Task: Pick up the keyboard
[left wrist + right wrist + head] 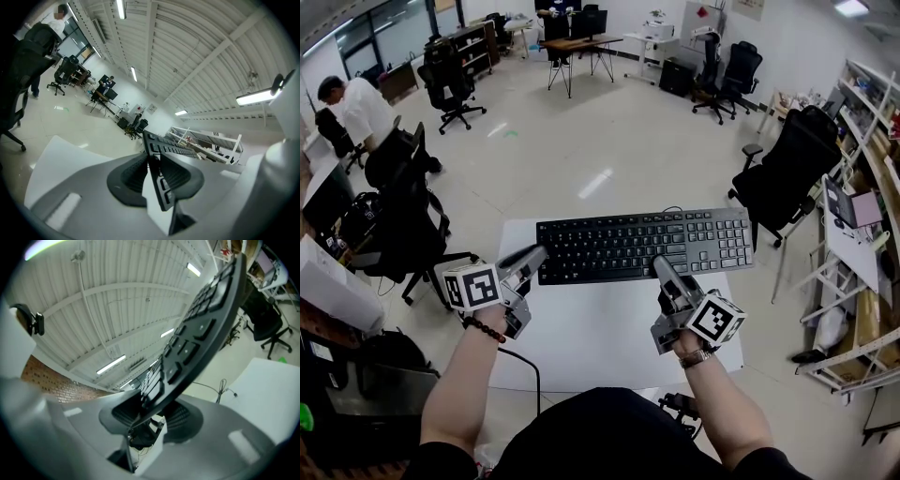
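Observation:
A black full-size keyboard point(645, 244) hangs level above the white table point(600, 342), lifted off its top. My left gripper point(540, 255) is shut on the keyboard's left end. In the left gripper view that keyboard point(157, 168) runs edge-on between the ribbed pads point(133, 176). My right gripper point(660, 265) is shut on the front edge near the middle-right. In the right gripper view the keyboard point(197, 338) slants up and away from the pads point(180, 416), keys facing left.
A black office chair point(792, 173) stands right of the table, and another chair point(408, 225) at its left. Metal shelving point(862, 234) lines the right wall. A black cable point(525, 370) hangs by the table's near edge. A person point(361, 112) sits at the far left.

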Tool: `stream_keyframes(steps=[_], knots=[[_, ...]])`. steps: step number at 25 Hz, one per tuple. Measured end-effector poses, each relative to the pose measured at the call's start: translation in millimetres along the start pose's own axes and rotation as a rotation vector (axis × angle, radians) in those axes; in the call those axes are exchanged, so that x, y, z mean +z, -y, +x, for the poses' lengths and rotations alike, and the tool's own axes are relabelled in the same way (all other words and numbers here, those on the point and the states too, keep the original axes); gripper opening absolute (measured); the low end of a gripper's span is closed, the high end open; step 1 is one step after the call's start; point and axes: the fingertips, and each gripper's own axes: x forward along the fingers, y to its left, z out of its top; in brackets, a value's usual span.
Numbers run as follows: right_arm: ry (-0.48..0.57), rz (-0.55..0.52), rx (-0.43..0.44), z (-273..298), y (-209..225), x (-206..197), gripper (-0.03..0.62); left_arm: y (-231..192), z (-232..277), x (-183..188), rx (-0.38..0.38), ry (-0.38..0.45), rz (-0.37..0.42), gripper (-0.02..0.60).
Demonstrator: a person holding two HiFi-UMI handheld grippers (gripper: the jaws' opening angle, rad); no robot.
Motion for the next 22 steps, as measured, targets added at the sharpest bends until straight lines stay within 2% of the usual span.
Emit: stream_keyframes(steps=[22], knots=[[0.016,-0.033,0.013,3.2,-4.4,1.8,0.14,-1.8,0.1,6.0,-0.013,0.009,0.011,0.091]])
